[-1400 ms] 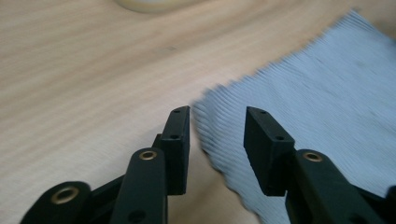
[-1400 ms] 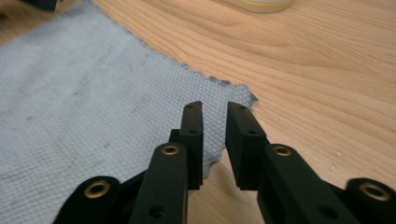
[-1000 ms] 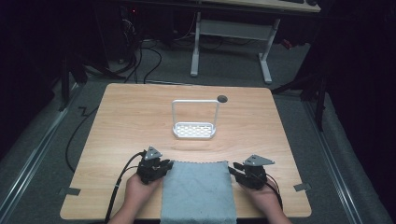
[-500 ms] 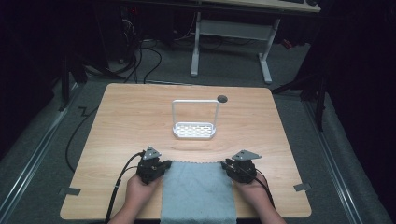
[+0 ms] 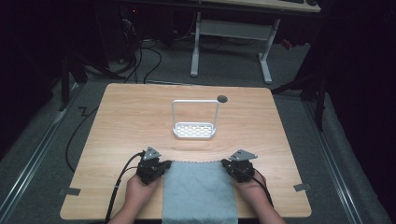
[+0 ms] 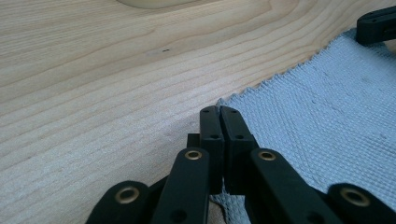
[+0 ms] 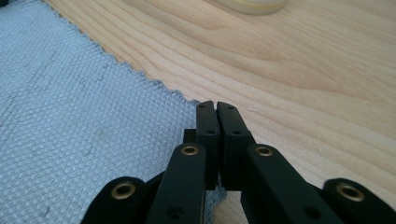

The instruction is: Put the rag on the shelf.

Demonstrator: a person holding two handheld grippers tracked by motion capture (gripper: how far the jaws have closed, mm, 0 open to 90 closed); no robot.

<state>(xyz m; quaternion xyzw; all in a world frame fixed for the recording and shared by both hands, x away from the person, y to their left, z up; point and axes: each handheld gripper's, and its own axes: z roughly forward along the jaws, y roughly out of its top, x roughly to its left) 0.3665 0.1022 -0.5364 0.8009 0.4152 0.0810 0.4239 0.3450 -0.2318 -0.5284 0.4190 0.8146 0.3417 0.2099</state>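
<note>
- While both hands rest at the near edge of the wooden table (image 5: pixel 126 121), a grey-blue cloth (image 5: pixel 198 193) lies flat between them, its near end hanging over that edge.
- At the cloth's far left corner sits the left gripper (image 5: pixel 161 167); in the left gripper view (image 6: pixel 219 112) its jaws are pressed together with the cloth's corner pinched between them.
- At the cloth's far right corner sits the right gripper (image 5: pixel 229 165); in the right gripper view (image 7: pixel 215 108) its jaws are likewise together, clamped on the zigzag-edged corner of the cloth (image 7: pixel 70 107).
- Beyond the cloth's far edge, toward the table's middle, stands a white rack (image 5: pixel 194 129) with a perforated base and a tall loop handle, well apart from the cloth.
- Farther from the cloth than the rack, just past its right post, a small dark round spot (image 5: pixel 222 98) marks the tabletop.
- Left of the cloth, a black cable (image 5: pixel 119 179) trails from the left gripper off the table's near edge.
</note>
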